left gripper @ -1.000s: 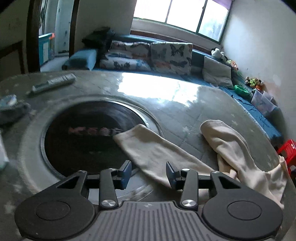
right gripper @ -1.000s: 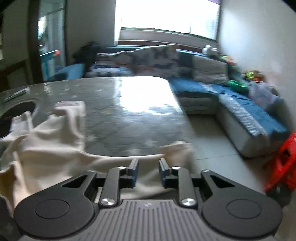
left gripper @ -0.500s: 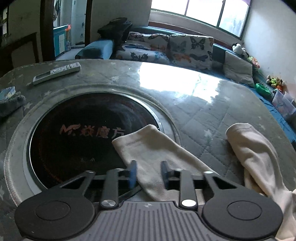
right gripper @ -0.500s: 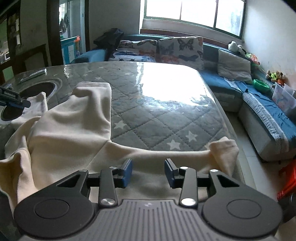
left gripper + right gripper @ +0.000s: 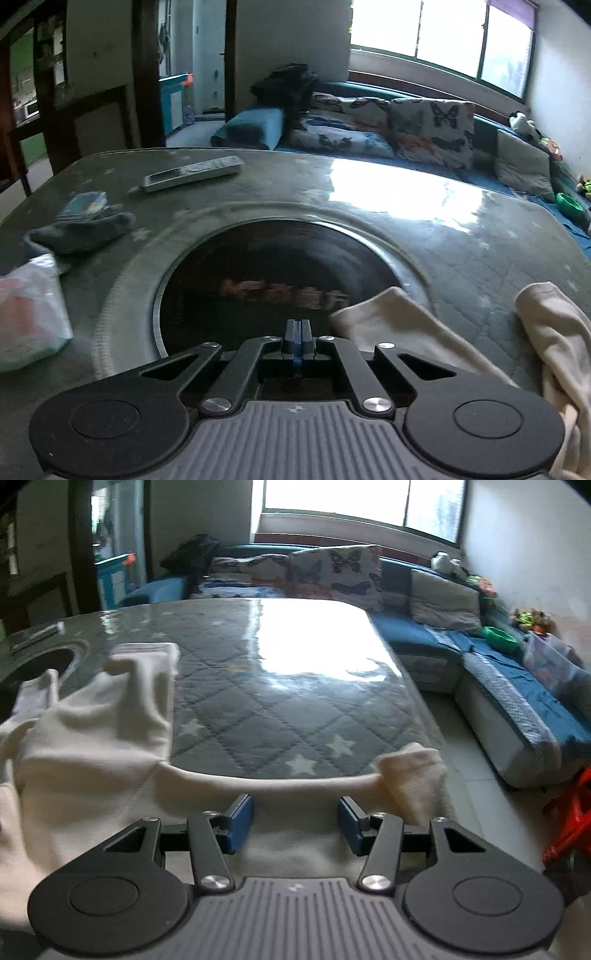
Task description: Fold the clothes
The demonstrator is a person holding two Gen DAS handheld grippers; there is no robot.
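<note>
Left gripper [image 5: 296, 334] has its jaws pressed together, blue pads touching, nothing visible between them. It sits over the near rim of the dark round inset [image 5: 273, 280] in the table [image 5: 424, 206], reddish lettering on the dark surface, blurred. Cream garment [image 5: 402, 332] lies just right of the fingertips – one sleeve end reaches onto the inset's edge, apart from the closed pads. A second sleeve [image 5: 550, 325] lies further right, bunched toward the table edge.

Right gripper [image 5: 295, 821] is spread wide, both blue pads [image 5: 240, 823] apart with garment cloth beneath and between them; not clamping anything. In the right wrist view the cream garment [image 5: 96, 738] spreads over the left and near part of the grey quilted star-print table cover [image 5: 280, 709]. A taut edge of the cloth runs across just ahead of the pads to a cuff [image 5: 413, 775] at the table's right edge – the cuff looks to droop over the edge, motion blur makes it hard to tell. Another sleeve [image 5: 147, 657] points away along the table.

Elsewhere on the table, left wrist view: white remote control [image 5: 192, 173] at the far side, grey sock-like cloth [image 5: 85, 229] at left, white plastic bag [image 5: 29, 317] nearer the left edge. Blue sofa [image 5: 498, 686] with butterfly cushions [image 5: 432, 129] behind, window [image 5: 443, 33] above
</note>
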